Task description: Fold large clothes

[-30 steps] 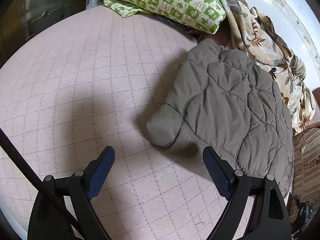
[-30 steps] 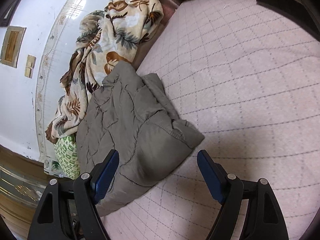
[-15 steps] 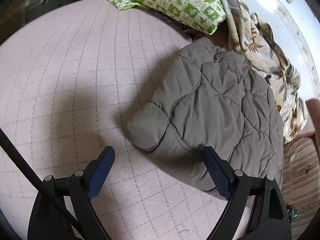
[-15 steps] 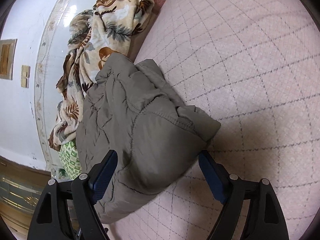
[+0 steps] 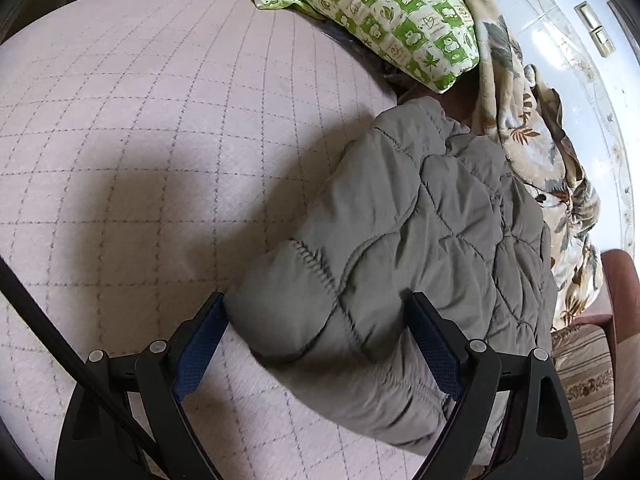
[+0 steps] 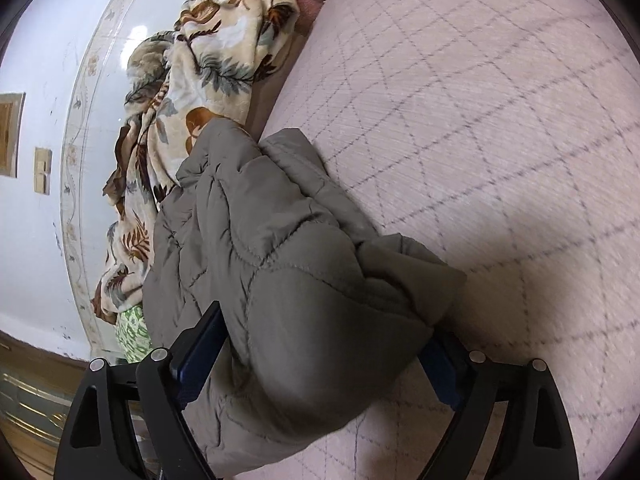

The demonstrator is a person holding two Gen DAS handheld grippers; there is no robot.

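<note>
A grey-olive quilted jacket (image 5: 420, 208) lies folded in a puffy bundle on the pink bed cover (image 5: 140, 140). My left gripper (image 5: 316, 300) is open wide and straddles the bundle's near corner, its blue pads (image 5: 200, 344) beside the fabric without squeezing it. In the right wrist view the same jacket (image 6: 260, 248) bulges between the fingers of my right gripper (image 6: 324, 320). Its jaws are opening, and the jacket's fold hides the right fingertip. Neither gripper lifts the cloth.
A green patterned pillow (image 5: 380, 12) and a floral blanket (image 5: 540, 152) lie against the white wall behind the jacket. A striped cushion (image 5: 584, 380) sits at the lower right. The pink bed cover (image 6: 480, 120) stretches beside the jacket. A black cable (image 5: 40, 312) crosses the left edge.
Both grippers have moved forward and down onto the jacket, which now sits between their fingers. The right jaws stand slightly wider than before.
</note>
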